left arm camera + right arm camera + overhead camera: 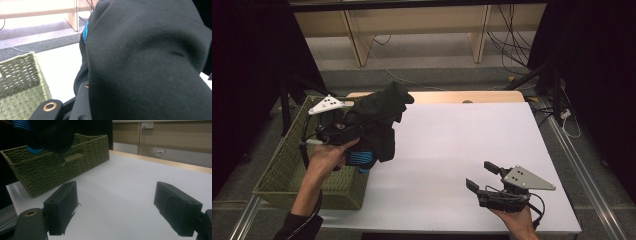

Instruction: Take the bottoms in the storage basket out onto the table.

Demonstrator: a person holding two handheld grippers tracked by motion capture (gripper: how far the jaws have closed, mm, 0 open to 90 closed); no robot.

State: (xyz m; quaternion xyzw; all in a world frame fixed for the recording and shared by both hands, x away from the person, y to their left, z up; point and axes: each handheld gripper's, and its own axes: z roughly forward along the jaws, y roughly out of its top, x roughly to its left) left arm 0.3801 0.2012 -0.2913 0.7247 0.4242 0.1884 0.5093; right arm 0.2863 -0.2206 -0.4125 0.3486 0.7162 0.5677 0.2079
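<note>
From the high view, the left gripper [343, 131] is raised at about 9 o'clock of the white table [462, 150], over the near edge of a green woven basket [282, 170] that sits at the table's left side. A black garment [379, 120] with a blue ribbed cuff [359, 159] hangs from it, bunched around the jaws; the jaws are clamped on the cloth. The person's left hand [329, 155] grips the handle below. At about 5 o'clock the right gripper [482, 176] rests low over the table in the right hand [514, 217], its jaws apart with nothing between them, a grey three-cornered plate on top. No writing or brand can be read.

In the left gripper view, the black garment [150, 65] drapes over the jaws and hides them; a sliver of blue [86, 31] shows at 11 o'clock, and the basket [20, 82] lies at 8 o'clock beside the table [60, 67].

In the right gripper view, the two black jaws stand wide apart over bare table [125, 195]. The basket [57, 167] sits at 10 o'clock, with the garment [57, 135] and blue cuff [25, 127] hanging above it. A wall socket at 1 o'clock bears no legible label.
</note>
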